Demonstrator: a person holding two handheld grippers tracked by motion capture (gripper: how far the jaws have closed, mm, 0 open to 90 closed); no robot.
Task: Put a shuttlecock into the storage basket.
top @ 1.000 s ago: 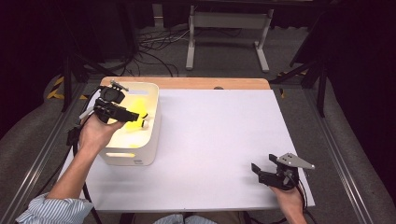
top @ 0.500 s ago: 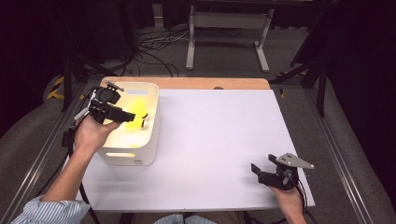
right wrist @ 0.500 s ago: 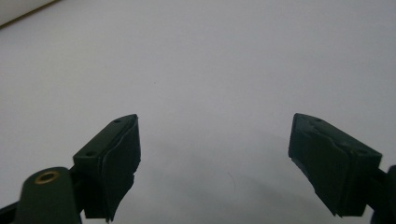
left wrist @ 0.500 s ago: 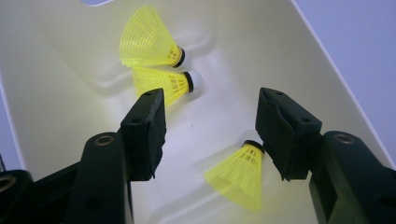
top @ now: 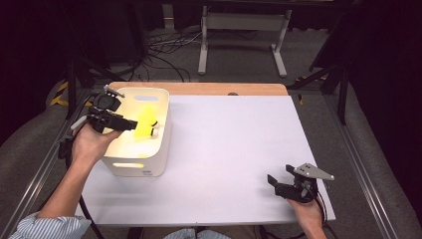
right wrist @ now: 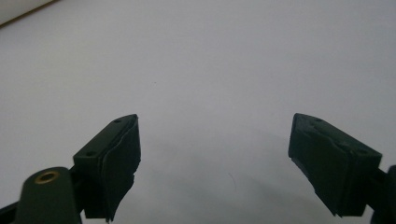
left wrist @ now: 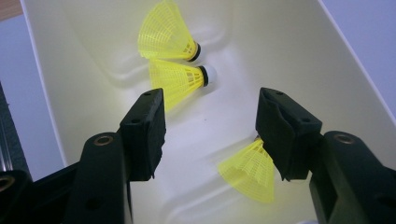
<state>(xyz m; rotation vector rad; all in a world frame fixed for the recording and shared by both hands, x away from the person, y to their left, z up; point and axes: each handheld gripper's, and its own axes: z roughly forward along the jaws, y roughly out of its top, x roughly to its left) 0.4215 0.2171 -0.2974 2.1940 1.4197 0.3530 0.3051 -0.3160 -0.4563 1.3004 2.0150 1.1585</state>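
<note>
A white bin [top: 133, 167] stands at the table's left side. Inside it lie three yellow shuttlecocks: two close together at the far end [left wrist: 166, 33] [left wrist: 181, 81], and one nearer [left wrist: 250, 170], partly behind my right-hand jaw. One shuttlecock [top: 146, 122] shows from above. My left gripper [top: 130, 124] hovers over the bin's left rim, pointing in; its jaws [left wrist: 210, 133] stand open with nothing between them. My right gripper [top: 279, 177] rests near the table's front right corner, and its jaws [right wrist: 215, 158] are open over bare white tabletop.
The white table top [top: 229, 134] stretches between the bin and the right gripper, with a wooden strip [top: 209, 88] along its far edge. Beyond the table stand a metal frame [top: 244, 30] and cables on the floor. Dark rails run along both sides.
My left gripper has drawn back slightly to the left over the bin, its jaws as wide as before. The right gripper has stayed put.
</note>
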